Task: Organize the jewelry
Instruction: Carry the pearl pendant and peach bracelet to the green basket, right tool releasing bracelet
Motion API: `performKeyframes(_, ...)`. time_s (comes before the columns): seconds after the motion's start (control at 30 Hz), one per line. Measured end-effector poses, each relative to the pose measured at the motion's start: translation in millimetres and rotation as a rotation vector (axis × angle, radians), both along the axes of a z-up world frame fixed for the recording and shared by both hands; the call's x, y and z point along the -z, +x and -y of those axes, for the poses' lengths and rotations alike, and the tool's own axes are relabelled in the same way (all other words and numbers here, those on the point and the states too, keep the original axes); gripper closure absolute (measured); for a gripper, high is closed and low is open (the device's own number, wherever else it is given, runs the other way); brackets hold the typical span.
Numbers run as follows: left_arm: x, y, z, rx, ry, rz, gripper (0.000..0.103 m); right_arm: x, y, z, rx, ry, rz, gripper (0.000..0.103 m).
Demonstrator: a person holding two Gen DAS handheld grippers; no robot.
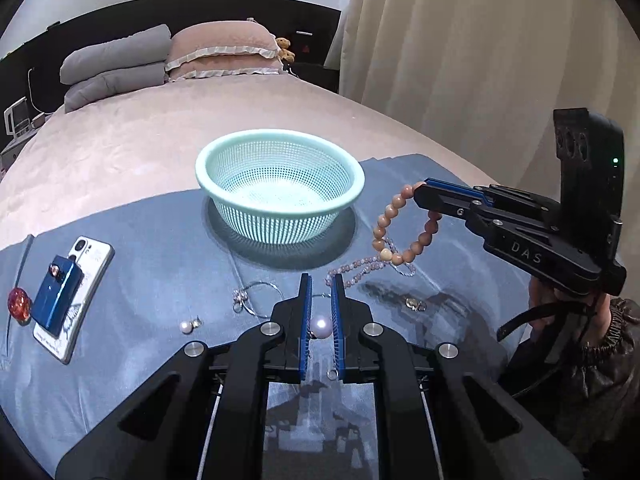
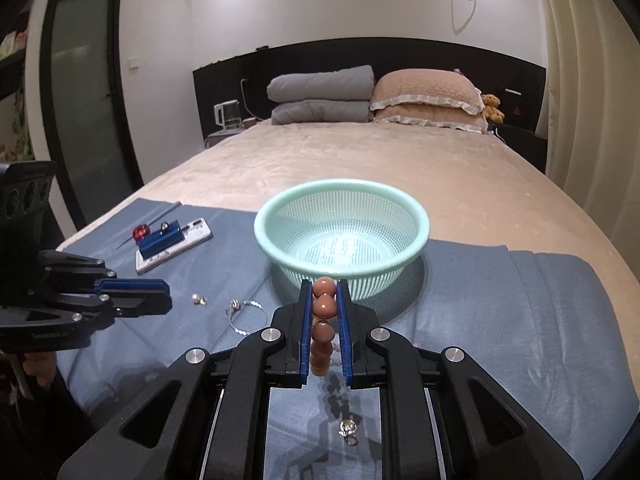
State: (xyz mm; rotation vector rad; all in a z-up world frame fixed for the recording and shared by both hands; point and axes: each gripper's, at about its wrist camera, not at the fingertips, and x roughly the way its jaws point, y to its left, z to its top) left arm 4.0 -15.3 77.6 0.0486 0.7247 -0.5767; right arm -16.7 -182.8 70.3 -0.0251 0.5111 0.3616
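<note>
A mint mesh basket stands empty on a blue cloth on the bed. My right gripper is shut on a brown bead bracelet, held in the air just right of the basket. My left gripper is shut on a large pearl piece, low over the cloth. On the cloth lie a pink bead strand, a silver bangle, a pearl earring and a small charm.
A phone with a blue box on it and a red gem lie at the cloth's left end. Pillows and folded quilts are at the bed's head. A curtain hangs on the right.
</note>
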Motion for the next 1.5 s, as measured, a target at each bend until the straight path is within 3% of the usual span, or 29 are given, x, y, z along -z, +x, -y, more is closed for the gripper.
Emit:
performKeyframes(0.17,-18,25,4,0.006,0.02,0.026,0.093,-26,16,-8,-0.002,0.06,0.05,0.092)
performKeyframes(0.4,-33,73,12,0.004,-0.02,0.022,0.093,-37,65,-14,0.015,0.089,0.053,0.092)
performKeyframes(0.53,-26,106,22,0.006,-0.035,-0.002,0.093,-25,92,-6,0.045,0.12,0.03,0.092)
performKeyframes(0.7,7,133,24,-0.02,-0.078,-0.101,0.093,12,116,10,0.088,0.179,-0.06,0.092)
performKeyframes(0.83,15,136,24,-0.034,-0.061,-0.101,0.093,21,118,8,0.09,0.153,-0.071,0.092)
performKeyframes(0.9,17,134,23,-0.029,-0.091,-0.106,0.093,22,117,8,0.084,0.154,-0.068,0.092)
performKeyframes(1.27,16,123,30,-0.019,-0.012,-0.053,0.093,24,116,7,0.089,0.142,-0.07,0.091)
performKeyframes(1.5,16,126,27,-0.011,-0.022,-0.068,0.092,24,118,10,0.094,0.164,-0.077,0.089)
